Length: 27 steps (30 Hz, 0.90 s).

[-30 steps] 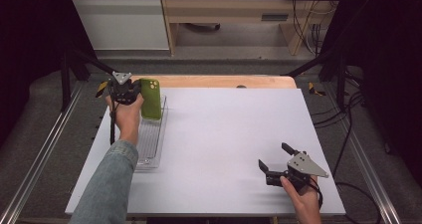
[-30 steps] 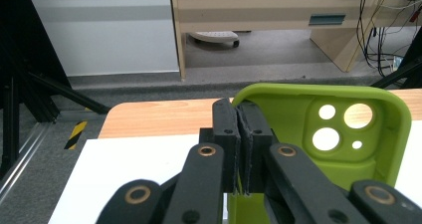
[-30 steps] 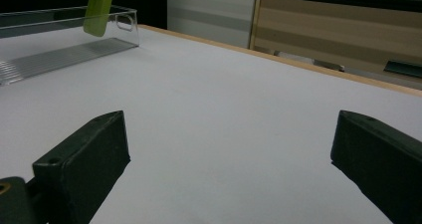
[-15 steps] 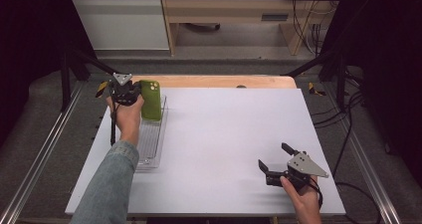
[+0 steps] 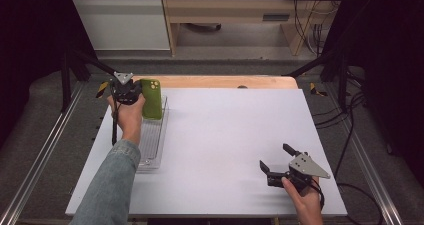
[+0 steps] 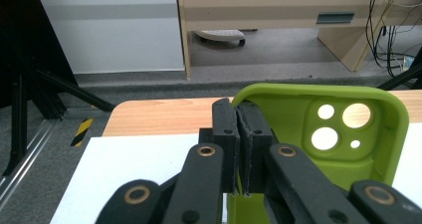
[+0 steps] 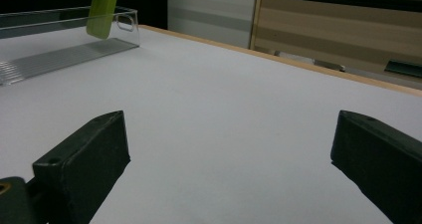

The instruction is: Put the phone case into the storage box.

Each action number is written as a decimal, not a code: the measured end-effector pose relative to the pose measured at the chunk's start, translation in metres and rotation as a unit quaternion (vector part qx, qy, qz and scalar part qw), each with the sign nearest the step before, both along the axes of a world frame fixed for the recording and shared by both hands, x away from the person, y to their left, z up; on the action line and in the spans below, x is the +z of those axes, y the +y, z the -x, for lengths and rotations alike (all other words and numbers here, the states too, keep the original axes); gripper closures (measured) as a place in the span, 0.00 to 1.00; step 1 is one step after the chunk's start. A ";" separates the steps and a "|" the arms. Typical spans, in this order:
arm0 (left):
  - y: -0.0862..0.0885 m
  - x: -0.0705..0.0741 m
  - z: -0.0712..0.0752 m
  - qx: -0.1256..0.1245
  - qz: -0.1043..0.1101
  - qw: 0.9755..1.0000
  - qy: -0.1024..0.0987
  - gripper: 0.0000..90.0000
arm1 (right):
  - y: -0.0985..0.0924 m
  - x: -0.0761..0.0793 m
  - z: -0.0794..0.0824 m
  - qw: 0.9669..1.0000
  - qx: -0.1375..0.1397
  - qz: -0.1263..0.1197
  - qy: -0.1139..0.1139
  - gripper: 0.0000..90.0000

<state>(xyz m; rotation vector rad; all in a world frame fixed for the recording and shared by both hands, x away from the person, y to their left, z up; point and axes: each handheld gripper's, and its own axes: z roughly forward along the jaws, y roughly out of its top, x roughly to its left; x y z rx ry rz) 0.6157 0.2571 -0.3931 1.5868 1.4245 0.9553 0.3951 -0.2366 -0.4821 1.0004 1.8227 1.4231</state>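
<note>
A green phone case hangs over the far end of a clear plastic tray at the table's left side. My left gripper is shut on the case's left edge. In the left gripper view the jaws pinch the rim of the case, whose inside and camera holes face the camera. My right gripper rests low over the white table near the front right, open with nothing between its fingers. In the right gripper view the case shows far off above the tray.
The white table top has a wooden strip along its far edge. Metal rails run along both sides. Beyond the table stand a wooden desk, a white cabinet and cables on the floor.
</note>
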 end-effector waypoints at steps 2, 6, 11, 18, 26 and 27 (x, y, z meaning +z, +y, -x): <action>0.001 0.001 -0.001 0.003 0.003 1.000 -0.002 0.97 | 0.000 0.000 0.000 1.000 0.000 -0.001 0.000 0.02; 0.002 0.000 -0.003 0.009 0.009 1.000 0.000 0.97 | 0.000 0.000 0.000 1.000 0.002 -0.002 -0.001 0.02; 0.002 0.001 -0.007 0.011 0.010 1.000 0.002 0.97 | -0.001 0.000 0.000 1.000 0.001 -0.002 0.000 0.02; 0.001 -0.001 -0.009 0.012 0.011 1.000 0.009 0.97 | 0.000 0.000 0.000 1.000 0.002 -0.004 -0.001 0.02; 0.002 -0.003 -0.012 0.022 0.019 0.999 0.017 0.97 | -0.001 0.000 0.000 1.000 0.001 -0.004 0.000 0.02; 0.002 -0.004 -0.012 0.024 0.020 0.999 0.018 0.97 | -0.001 0.000 0.000 1.000 0.001 -0.004 0.000 0.02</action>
